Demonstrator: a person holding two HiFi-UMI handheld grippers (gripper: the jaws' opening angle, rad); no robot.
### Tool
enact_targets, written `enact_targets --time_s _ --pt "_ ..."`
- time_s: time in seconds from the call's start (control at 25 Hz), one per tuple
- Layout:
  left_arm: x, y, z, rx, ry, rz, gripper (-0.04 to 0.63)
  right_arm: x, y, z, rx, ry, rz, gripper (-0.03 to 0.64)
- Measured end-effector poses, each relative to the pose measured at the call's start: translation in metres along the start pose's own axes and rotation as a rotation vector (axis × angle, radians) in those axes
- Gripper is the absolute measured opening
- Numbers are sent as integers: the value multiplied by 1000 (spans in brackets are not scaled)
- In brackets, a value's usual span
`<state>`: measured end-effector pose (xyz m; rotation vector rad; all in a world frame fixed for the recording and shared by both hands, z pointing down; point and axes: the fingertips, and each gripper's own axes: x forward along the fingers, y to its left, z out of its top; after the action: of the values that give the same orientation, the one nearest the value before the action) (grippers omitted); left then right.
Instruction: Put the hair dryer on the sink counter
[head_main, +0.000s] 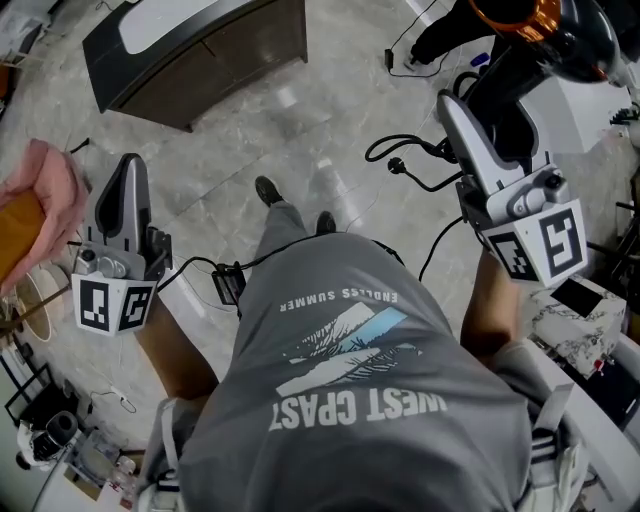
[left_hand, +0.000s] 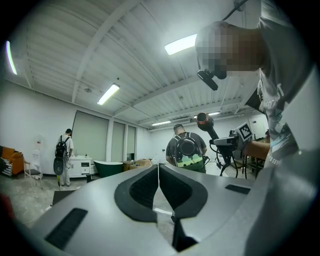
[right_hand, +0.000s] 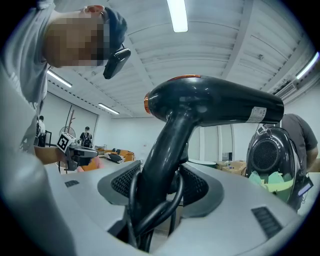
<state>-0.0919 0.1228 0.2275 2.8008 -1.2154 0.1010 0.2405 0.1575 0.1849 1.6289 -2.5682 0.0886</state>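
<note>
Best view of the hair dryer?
Right gripper view: the hair dryer fills the frame, handle clamped in the right gripper. Head view crops it at the top edge; left gripper view shows it small, far off.

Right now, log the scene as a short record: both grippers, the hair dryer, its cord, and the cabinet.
hair dryer: black, orange ring, held off the floor
right gripper: shut on the dryer's handle
left gripper: jaws together, empty
cord: loops past the right jaws; plug not plugged in
cabinet: dark, white top, ahead to the left, apart from the dryer
</note>
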Motion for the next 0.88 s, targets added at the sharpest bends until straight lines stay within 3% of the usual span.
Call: enact_targets --time_s 0.68,0.88 --pt "55 95 13 11 -23 -109 18 85 6 21 -14 -12 -93 258" --pt "56 123 15 10 -66 -114 18 101 14 31 -33 -4 -108 258"
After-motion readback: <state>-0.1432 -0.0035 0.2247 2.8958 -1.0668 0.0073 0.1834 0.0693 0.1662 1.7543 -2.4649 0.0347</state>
